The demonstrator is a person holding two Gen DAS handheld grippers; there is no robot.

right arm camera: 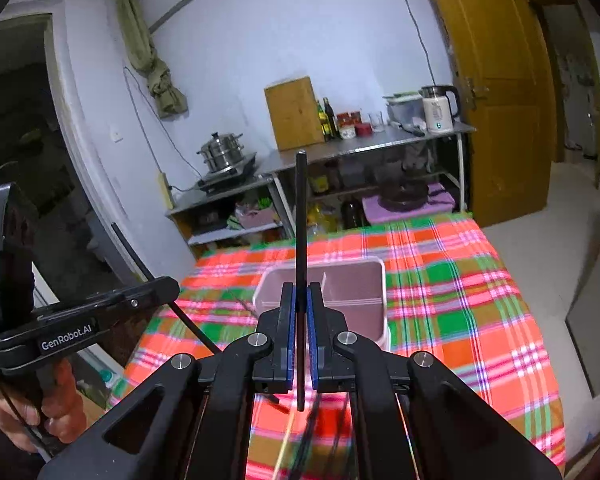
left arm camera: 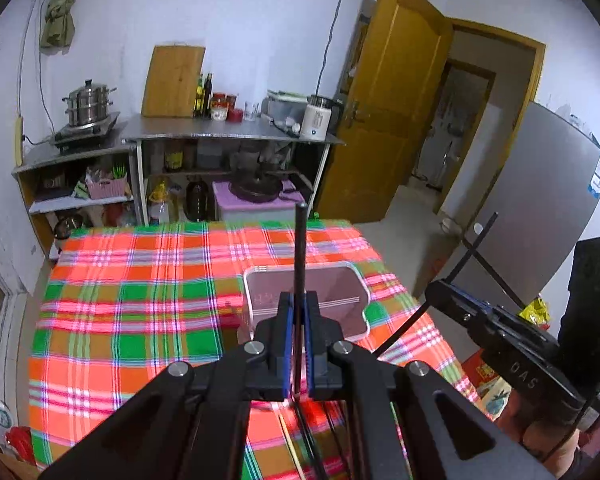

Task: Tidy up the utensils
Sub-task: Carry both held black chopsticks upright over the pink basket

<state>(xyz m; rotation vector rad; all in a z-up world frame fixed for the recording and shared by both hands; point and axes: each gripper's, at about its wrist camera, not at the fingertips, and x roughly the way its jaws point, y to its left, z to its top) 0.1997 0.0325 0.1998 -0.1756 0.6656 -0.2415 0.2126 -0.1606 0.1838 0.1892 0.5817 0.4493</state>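
Observation:
In the left wrist view my left gripper (left arm camera: 299, 300) is shut on a black chopstick (left arm camera: 300, 240) that stands upright between the blue pads. The right gripper (left arm camera: 440, 290) shows at the right edge, shut on its own slanted black chopstick (left arm camera: 480, 242). From the right wrist camera, my right gripper (right arm camera: 301, 292) grips a black chopstick (right arm camera: 300, 216) pointing up. The left gripper (right arm camera: 168, 284) shows at the left with its chopstick (right arm camera: 136, 258). A clear plastic container (left arm camera: 358, 280) (right arm camera: 374, 276) sits on the plaid tablecloth just beyond both grippers. More chopsticks (left arm camera: 314, 444) (right arm camera: 286, 446) lie blurred on the cloth under the grippers.
The table (left arm camera: 132, 280) carries a red, green and orange plaid cloth. Behind it stands a metal counter (left arm camera: 228, 130) with a steamer pot (left arm camera: 88, 104), cutting board (left arm camera: 174, 80), bottles and a kettle (left arm camera: 318, 118). A wooden door (left arm camera: 388, 100) stands open; a grey fridge (left arm camera: 540, 208) is right. A hand (right arm camera: 56, 396) holds the left gripper's handle.

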